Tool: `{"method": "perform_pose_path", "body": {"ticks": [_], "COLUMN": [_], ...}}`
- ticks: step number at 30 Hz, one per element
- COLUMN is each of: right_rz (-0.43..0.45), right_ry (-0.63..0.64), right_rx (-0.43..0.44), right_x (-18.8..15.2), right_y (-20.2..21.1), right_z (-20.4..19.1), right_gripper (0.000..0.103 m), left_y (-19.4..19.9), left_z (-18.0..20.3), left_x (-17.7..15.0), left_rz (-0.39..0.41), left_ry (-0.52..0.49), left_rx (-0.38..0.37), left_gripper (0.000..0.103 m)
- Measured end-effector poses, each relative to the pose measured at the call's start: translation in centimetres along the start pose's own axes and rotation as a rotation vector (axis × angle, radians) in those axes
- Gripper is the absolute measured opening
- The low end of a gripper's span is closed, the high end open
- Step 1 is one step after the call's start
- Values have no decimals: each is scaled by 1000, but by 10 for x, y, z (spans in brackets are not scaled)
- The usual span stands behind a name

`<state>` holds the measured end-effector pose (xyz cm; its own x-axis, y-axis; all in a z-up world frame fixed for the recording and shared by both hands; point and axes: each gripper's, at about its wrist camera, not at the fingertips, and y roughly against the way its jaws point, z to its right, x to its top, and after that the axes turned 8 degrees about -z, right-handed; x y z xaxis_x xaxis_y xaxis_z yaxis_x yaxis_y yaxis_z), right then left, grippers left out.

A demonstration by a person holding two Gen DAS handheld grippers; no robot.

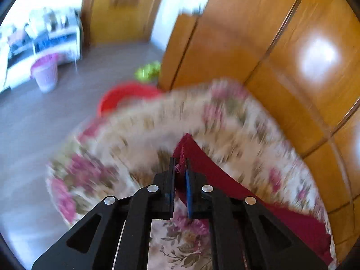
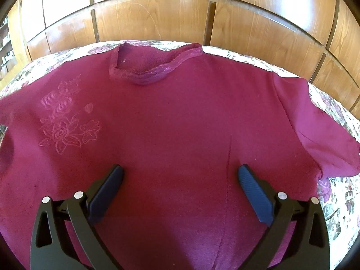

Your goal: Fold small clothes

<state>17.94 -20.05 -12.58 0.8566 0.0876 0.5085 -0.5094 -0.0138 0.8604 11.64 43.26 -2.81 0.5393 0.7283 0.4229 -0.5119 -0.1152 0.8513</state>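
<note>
A dark red shirt (image 2: 180, 117) lies spread flat on a floral cloth, its lace neckline (image 2: 155, 67) toward the wooden wall and embossed flowers on its left chest. My right gripper (image 2: 180, 180) is open just above the shirt's lower middle, holding nothing. In the left wrist view my left gripper (image 1: 181, 171) is shut on a bunched edge of the shirt (image 1: 189, 150), lifted above the floral cloth; the fabric trails down to the right. That view is motion-blurred.
The floral cloth (image 1: 144, 123) covers the surface, also seen at the shirt's right (image 2: 337, 198). Wooden wardrobe panels (image 2: 180, 15) stand right behind. On the floor to the left are a red basin (image 1: 121, 96), a pink bin (image 1: 46, 72) and a green object (image 1: 148, 70).
</note>
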Motion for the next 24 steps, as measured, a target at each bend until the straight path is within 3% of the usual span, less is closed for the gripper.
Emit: {"method": "perform_pose_path", "body": {"ticks": [2,4,5,11,13,15,18,21,24], "right_rz": [1,2,3,4,5,5,6,5,6], "right_ry": [-1,-2,-3,-4,-3,-3,0,-1,-1], "right_rx": [3,3,6,7,4,3,-1,0,0], "right_x": [0,0,0,-1,-1,0,-1,-1,-1], "right_y": [0,0,0,1,1,1,2,1,1], "right_z": [1,1,1,2,2,1,1,1,1], "right_gripper": [101,101,101,101,101,101,101,101,101], "left_y": [-14,-9,-2,25,28,25,29,23,6], "left_z": [-3,-8,-12,-26,-20,-1,36,86,126], "left_x": [-4,-7,-9,-29,-37,-60,-96,-135,-156], "left_rz": [-55,-29,6,106,111,103,132,105,77], "left_ry": [45,77,96,54,4,-78,-231,-395,-497], "left_rx": [49,2,13,152,128,151,78,8,53], "left_gripper": [9,30,35,38,41,41,41,41,46]}}
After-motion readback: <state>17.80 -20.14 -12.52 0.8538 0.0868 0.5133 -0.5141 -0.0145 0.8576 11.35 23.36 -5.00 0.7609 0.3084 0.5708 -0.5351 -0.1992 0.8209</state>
